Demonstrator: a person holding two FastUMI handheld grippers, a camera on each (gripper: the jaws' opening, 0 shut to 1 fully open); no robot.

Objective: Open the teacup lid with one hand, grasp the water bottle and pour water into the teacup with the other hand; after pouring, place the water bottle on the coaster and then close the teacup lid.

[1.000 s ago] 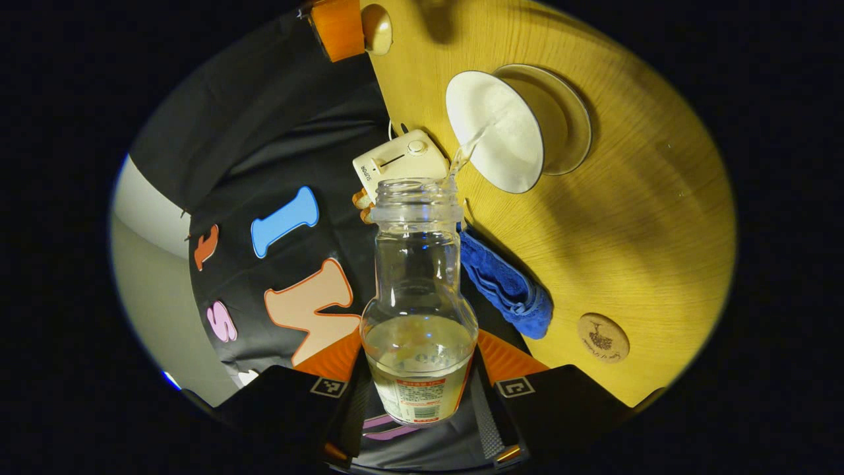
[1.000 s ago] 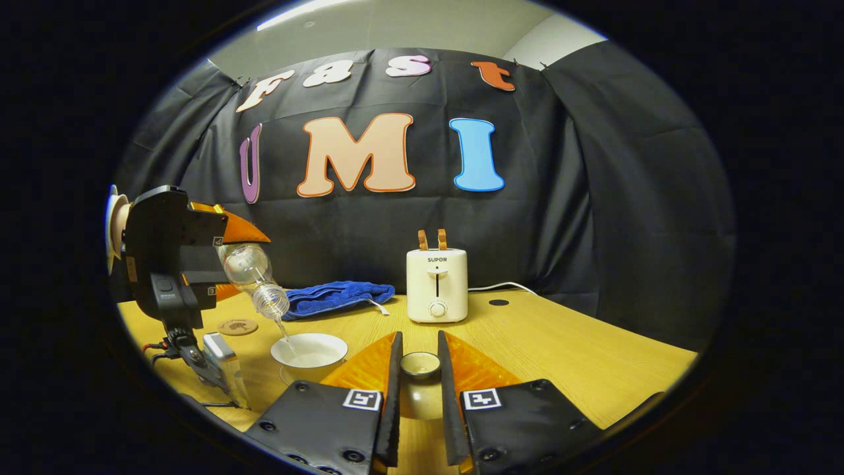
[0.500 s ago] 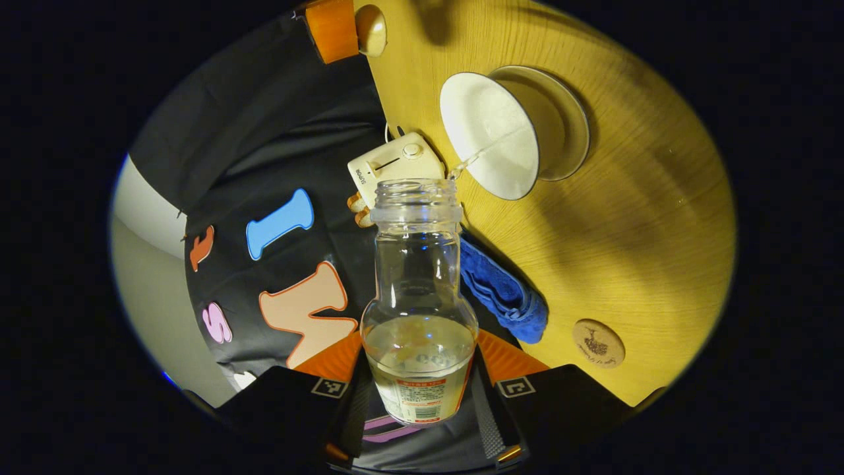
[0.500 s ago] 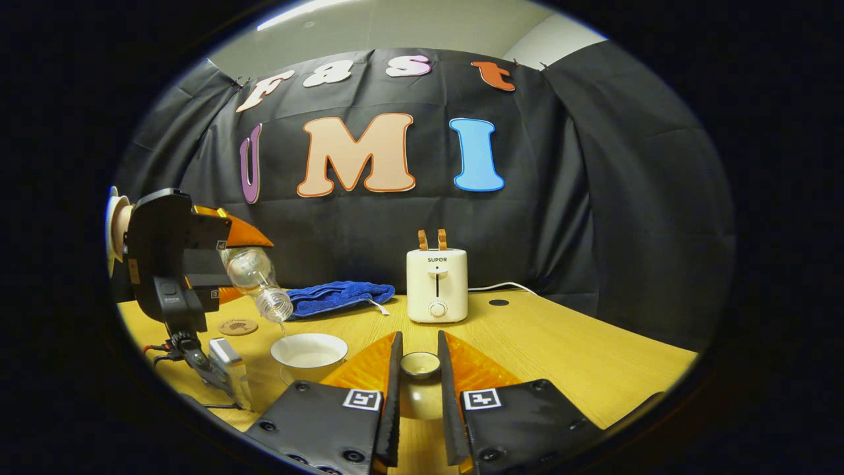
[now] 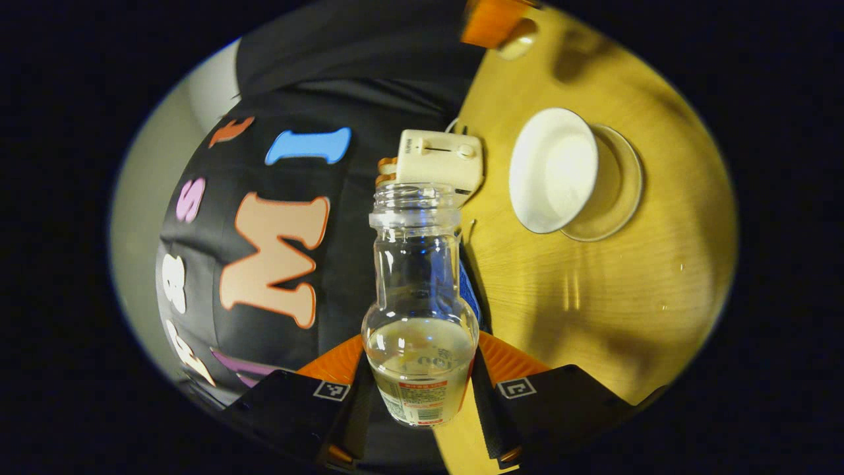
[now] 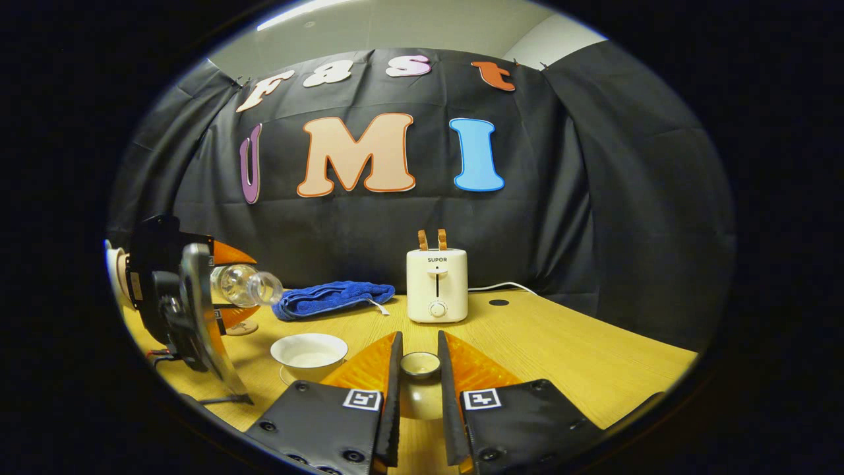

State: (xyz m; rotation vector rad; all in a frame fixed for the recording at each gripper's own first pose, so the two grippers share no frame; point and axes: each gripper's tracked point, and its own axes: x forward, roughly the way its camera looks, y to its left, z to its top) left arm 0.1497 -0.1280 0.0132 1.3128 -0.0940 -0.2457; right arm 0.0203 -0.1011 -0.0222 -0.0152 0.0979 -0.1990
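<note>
My left gripper (image 5: 419, 359) is shut on a clear water bottle (image 5: 419, 297) with no cap and some water in its base. In the right gripper view the bottle (image 6: 247, 285) lies nearly level, neck pointing right, above and left of the white teacup (image 6: 308, 349). No water runs from it. The open teacup (image 5: 552, 170) stands on its saucer (image 5: 620, 191). My right gripper (image 6: 418, 343) is shut on the small round teacup lid (image 6: 421, 365), held low over the table to the right of the cup. The round coaster (image 6: 241, 328) lies behind the cup, partly hidden by the left gripper.
A cream toaster (image 6: 436, 284) stands at the back of the wooden table (image 6: 560, 343) with its cord trailing right. A folded blue towel (image 6: 333, 297) lies to its left, near the coaster. Black cloth walls close the booth behind.
The pouring stream has stopped. The left gripper has turned the bottle back from a downward tilt to nearly level and drawn it left, away from the cup. The right gripper and lid have not moved.
</note>
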